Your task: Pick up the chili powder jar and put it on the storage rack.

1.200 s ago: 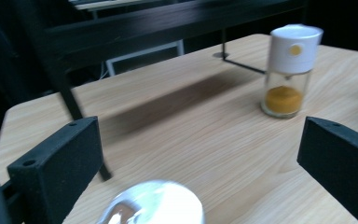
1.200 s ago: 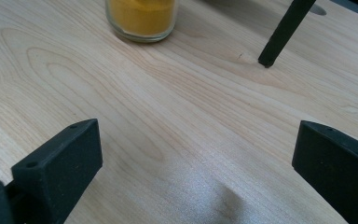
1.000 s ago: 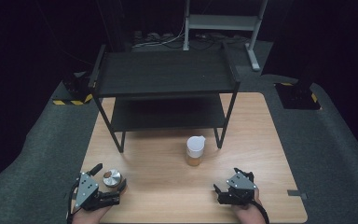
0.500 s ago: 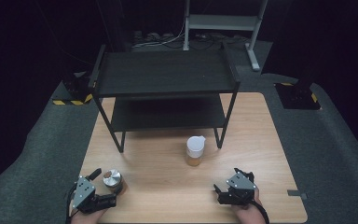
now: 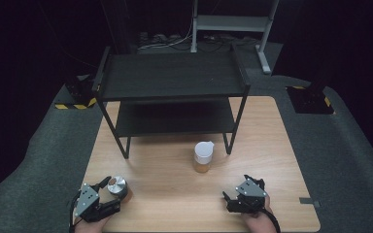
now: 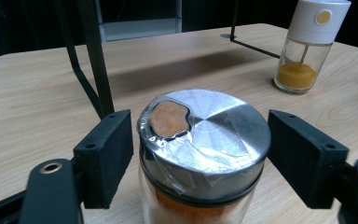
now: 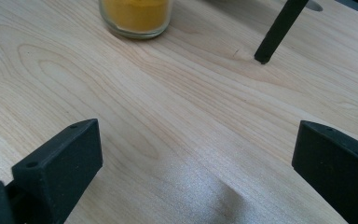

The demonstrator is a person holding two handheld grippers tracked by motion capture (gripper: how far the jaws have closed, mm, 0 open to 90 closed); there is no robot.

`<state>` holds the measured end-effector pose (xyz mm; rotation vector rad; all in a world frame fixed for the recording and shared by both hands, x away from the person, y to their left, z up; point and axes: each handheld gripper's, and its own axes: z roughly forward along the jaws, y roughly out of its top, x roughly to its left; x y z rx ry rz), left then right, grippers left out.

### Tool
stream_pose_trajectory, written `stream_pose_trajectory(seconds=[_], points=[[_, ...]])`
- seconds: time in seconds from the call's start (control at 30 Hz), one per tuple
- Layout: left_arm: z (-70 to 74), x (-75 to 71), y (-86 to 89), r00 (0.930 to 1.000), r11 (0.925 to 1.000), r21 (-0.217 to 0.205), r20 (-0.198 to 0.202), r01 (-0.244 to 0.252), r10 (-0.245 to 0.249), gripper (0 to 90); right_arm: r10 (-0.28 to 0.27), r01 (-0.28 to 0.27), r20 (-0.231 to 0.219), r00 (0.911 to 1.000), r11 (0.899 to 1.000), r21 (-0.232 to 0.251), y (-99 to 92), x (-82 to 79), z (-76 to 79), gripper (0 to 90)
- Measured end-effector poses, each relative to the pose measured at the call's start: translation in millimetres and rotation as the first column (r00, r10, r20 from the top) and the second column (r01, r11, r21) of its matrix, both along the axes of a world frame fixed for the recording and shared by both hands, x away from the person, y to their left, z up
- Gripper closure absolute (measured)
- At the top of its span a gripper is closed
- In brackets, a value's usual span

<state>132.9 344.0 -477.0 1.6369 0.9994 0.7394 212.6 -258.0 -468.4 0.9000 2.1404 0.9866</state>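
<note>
Currently logged, lines by item:
Left gripper (image 5: 108, 193): at 7 o'clock on the table (image 5: 175, 160); jaws have just been closing around the spice jar (image 6: 200, 154). In the left gripper view a thin gap shows at each pad, so they are close to the lid, not yet pressing.
Spice jar: upright at 7 o'clock, steel lid (image 5: 117, 185) with a plastic seal, orange powder inside.
Right gripper (image 5: 233, 195): resting at 5 o'clock, jaws spread wide over bare wood, nothing between them.
Dispenser jar (image 5: 203, 157): white cap, yellow powder; just below the table's centre, well apart from both grippers.
Black two-tier rack (image 5: 172, 92): fills the 12 o'clock half of the table, shelves bare.
</note>
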Motion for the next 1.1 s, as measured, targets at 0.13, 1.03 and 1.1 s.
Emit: stream_pose_trajectory(seconds=[0.13, 1.03, 1.1], points=[[-0.1, -0.3, -1.9, 0.9999, 0.9999, 0.014, 0.011, -0.001, 0.0, 31.7, 0.0, 0.0, 0.0, 1.0, 1.0, -0.003, 0.4, 0.2, 0.1, 1.0], [8.9, -3.7, -6.3, 0.9997, 0.9999, 0.007, 0.018, -0.013, 0.013, 35.0, 0.0, 0.0, -0.008, 1.0, 1.0, -0.01, 1.7, 1.4, 1.1, 1.4], [11.3, -3.9, -7.2, 0.9997, 0.9999, 0.008, 0.02, -0.011, 0.011, 35.0, 0.0, 0.0, -0.012, 0.9999, 1.0, -0.008, 1.5, 1.9, 1.5, 1.5]])
